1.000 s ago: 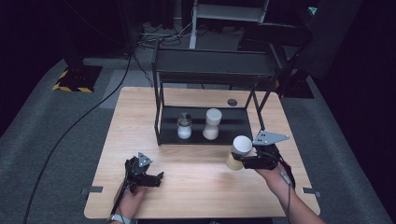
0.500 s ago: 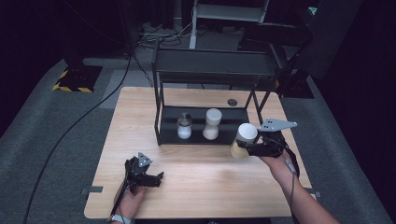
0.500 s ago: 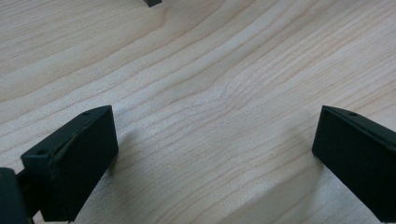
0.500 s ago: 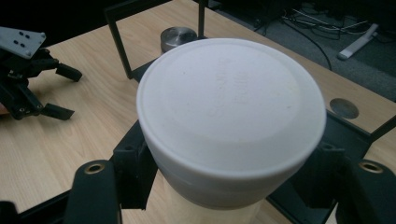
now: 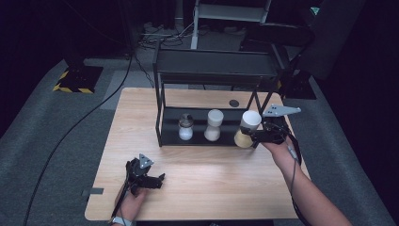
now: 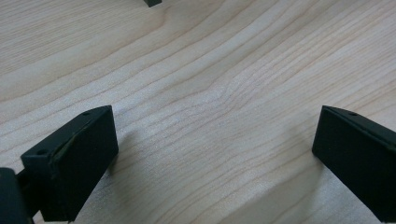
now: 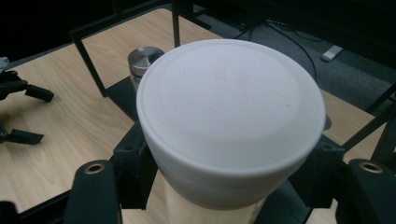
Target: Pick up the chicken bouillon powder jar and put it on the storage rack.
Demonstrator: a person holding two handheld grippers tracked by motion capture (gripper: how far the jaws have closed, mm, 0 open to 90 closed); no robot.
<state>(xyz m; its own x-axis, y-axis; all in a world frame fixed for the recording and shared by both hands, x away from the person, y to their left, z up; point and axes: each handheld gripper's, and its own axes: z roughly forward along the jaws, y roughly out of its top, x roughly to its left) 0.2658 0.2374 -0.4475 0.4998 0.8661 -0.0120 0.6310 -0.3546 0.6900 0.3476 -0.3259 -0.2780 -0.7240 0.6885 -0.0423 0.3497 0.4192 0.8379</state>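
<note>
Jar (image 5: pixel 247 128) with a white lid sits clamped in the right gripper (image 5: pixel 254 136), beside the black rack (image 5: pixel 162 115); the left gripper (image 5: pixel 157 180) gapes wide, empty, on the bench (image 5: pixel 211 188).

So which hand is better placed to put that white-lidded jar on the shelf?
The right. Its gripper already holds the white-lidded jar beside the shelf's lower tier. The left gripper rests open near the table's front edge.
</note>
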